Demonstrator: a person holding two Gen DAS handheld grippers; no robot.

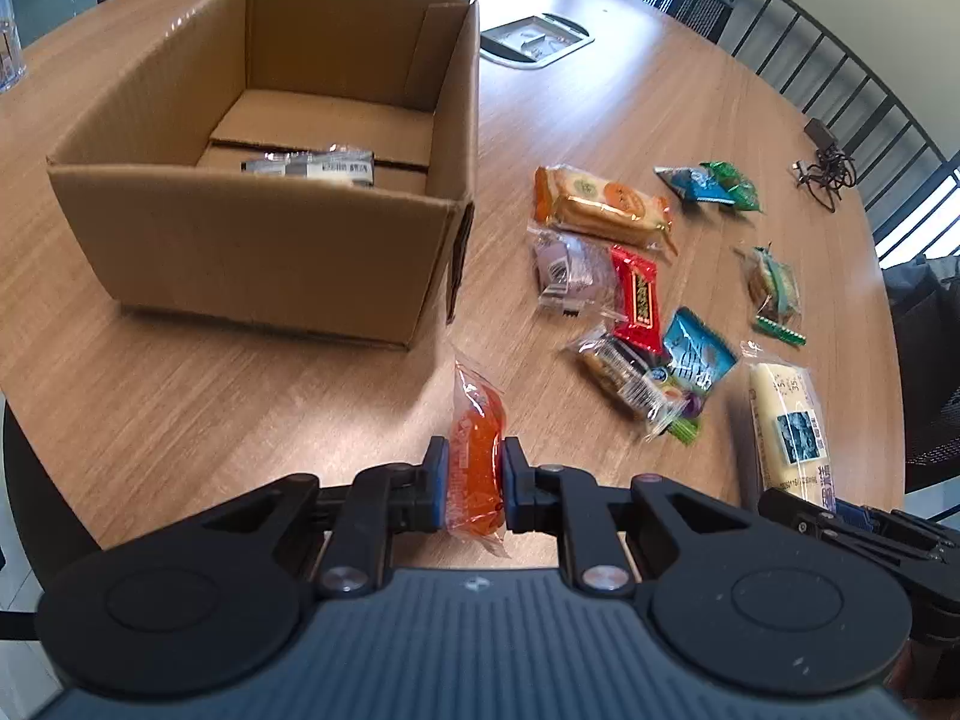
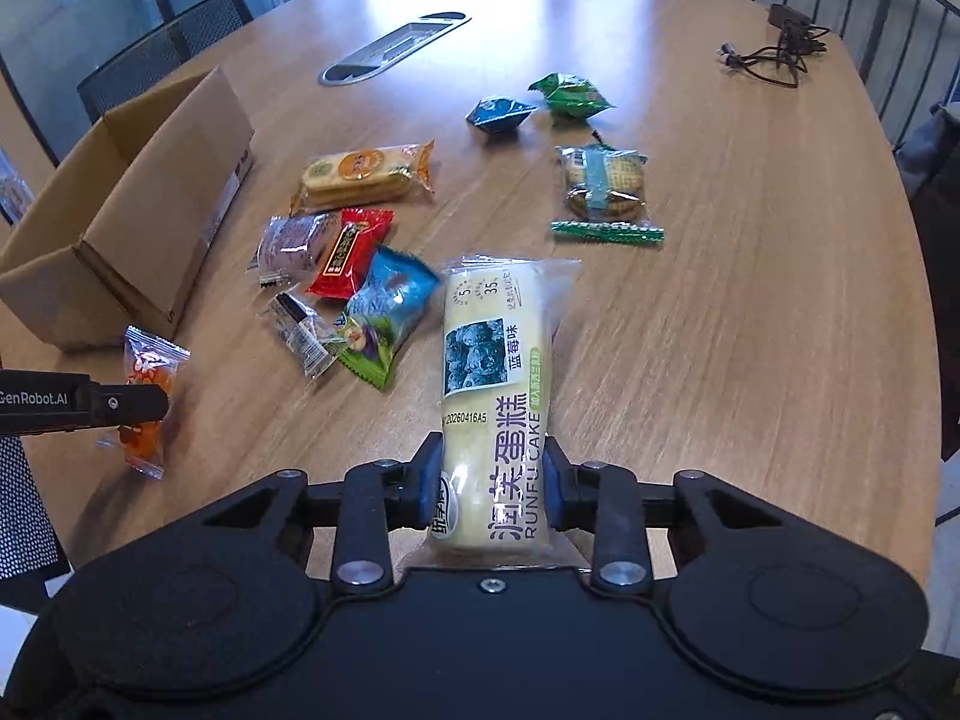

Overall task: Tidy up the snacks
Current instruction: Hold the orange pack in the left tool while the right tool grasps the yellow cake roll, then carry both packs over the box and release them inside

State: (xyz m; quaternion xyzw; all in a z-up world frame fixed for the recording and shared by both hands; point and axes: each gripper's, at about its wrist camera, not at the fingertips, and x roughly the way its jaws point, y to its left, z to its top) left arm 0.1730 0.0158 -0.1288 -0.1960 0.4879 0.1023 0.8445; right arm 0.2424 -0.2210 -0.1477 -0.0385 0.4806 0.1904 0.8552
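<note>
Now both hands are loaded. Left gripper (image 1: 474, 483) is clamped narrow on an orange packet (image 1: 477, 456), pads pressing its flanks; the packet stands on end between them, its long axis running away from the wrist, its top corner leaning toward the box (image 1: 258, 240).

Right gripper (image 2: 493, 483) has its pads against the sides of a long cake pack (image 2: 498, 384), gripped near the wrist end. No earlier view to compare, so I note only that the pads meet the wrapper. Pack's long axis lies straight along the fingers, pointing out over the surface (image 2: 750, 330); most of its length sticks out forward, unsupported or just resting — cannot tell which.

Key relation: the box sits to the left of everything. Seen from the left wrist it is ahead and left, near wall close, open top facing up, one wrapped item (image 1: 312, 167) already on its floor. Seen from the right wrist the box (image 2: 150, 222) is far left, beyond the loose pile of snacks (image 2: 360, 294) and past the left gripper (image 2: 129, 402).

Judgement: left hand is the nearer to the box and should drop first; a short lift over the near wall looks enough. Right hand must cross over the pile, and the long pack, held at one end, may droop or swing.

Other snacks remain scattered right of the box.
</note>
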